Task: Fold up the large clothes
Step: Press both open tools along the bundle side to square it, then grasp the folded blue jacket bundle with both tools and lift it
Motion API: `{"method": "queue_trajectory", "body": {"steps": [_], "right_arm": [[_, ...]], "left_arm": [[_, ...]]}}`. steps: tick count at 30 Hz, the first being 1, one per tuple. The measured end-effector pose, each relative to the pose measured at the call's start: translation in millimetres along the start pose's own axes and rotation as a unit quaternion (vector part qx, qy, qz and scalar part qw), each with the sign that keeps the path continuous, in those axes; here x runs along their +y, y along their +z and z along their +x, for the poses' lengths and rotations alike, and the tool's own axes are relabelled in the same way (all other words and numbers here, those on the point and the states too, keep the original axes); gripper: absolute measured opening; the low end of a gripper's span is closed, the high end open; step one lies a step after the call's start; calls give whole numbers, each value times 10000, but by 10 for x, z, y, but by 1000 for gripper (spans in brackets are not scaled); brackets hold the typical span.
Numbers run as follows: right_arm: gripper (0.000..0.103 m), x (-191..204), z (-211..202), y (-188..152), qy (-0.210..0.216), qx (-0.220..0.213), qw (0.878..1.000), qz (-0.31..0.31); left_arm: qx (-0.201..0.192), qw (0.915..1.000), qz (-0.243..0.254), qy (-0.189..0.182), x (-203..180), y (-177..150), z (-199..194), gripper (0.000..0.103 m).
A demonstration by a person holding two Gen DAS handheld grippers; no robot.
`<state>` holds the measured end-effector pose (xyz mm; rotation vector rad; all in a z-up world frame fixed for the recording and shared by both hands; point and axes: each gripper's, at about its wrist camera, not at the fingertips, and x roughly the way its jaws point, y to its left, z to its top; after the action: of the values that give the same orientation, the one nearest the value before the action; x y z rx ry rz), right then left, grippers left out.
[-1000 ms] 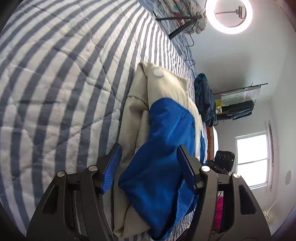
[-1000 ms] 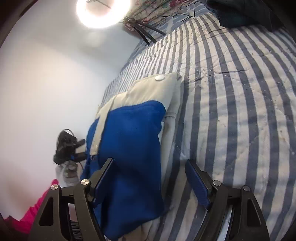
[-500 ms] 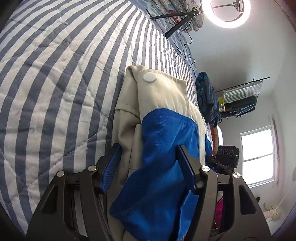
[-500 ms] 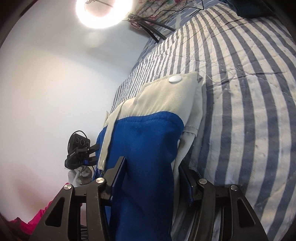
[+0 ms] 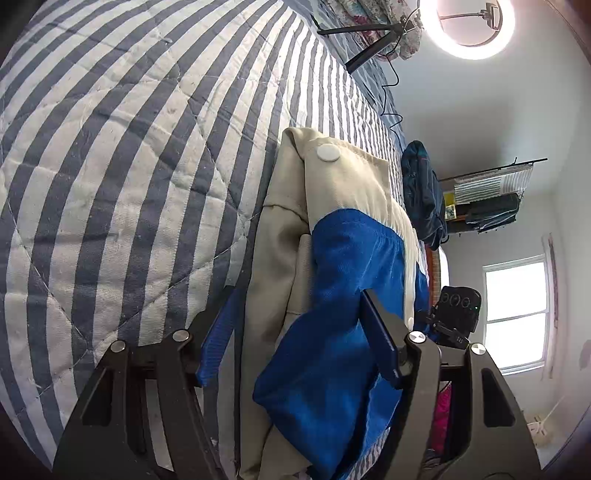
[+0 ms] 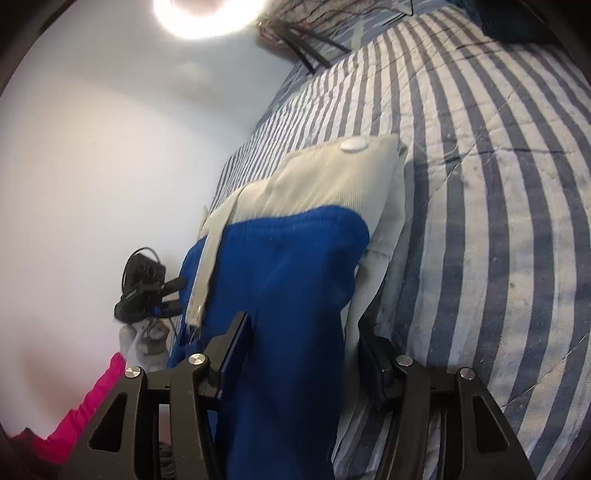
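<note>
Left wrist view shows the left claw (image 5: 297, 328) with its blue-padded fingers (image 5: 218, 334) set on either side of the folded garment (image 5: 332, 288), a blue and cream piece lying on the bed. The pads sit against the cloth on both flanks, so the claw is closed on the garment at a medium width. A white round button (image 5: 328, 152) sits on the cream end farthest from the camera. No brand, label or readable writing shows on the cloth or anywhere else in either view.

From the right wrist view, the right claw (image 6: 304, 350) grips the same garment (image 6: 295, 280) from the other side, one finger pressed into the blue fabric and the other tucked under the cream edge, jaws narrowed onto the cloth. The button (image 6: 354, 144) shows here too, on the cream panel beyond the blue part.

The garment rests on a quilted bedspread (image 5: 129, 147) with dark blue and white stripes and stitched diamond lines, slightly rumpled. A lit ring light (image 5: 467, 27) on a black tripod (image 5: 364, 40) stands past the far end of the bed. A dark blue bundle of cloth (image 5: 421, 192) lies at the bed's edge, a rack of hanging items (image 5: 487, 199) stands beyond it against the white wall, and a bright window (image 5: 515, 314) is to the right. A black camera device (image 5: 458, 314) sits beside the bed, and pink fabric (image 6: 85, 406) lies low beside it.
</note>
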<state>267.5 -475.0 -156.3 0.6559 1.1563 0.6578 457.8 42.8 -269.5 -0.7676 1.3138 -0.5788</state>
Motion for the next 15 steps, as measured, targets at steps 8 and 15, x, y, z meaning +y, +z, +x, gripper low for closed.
{"method": "queue_trajectory", "body": {"steps": [8,15], "right_arm": [[61,-14,42,8,152,21,9999,-31],[32,272,80,-25,-344,-97,9987,-373]], "left_arm": [[175,9990,408,-18,-160,-37,235,67],[-107,9924,977,745,-551,-192,243,39]]}}
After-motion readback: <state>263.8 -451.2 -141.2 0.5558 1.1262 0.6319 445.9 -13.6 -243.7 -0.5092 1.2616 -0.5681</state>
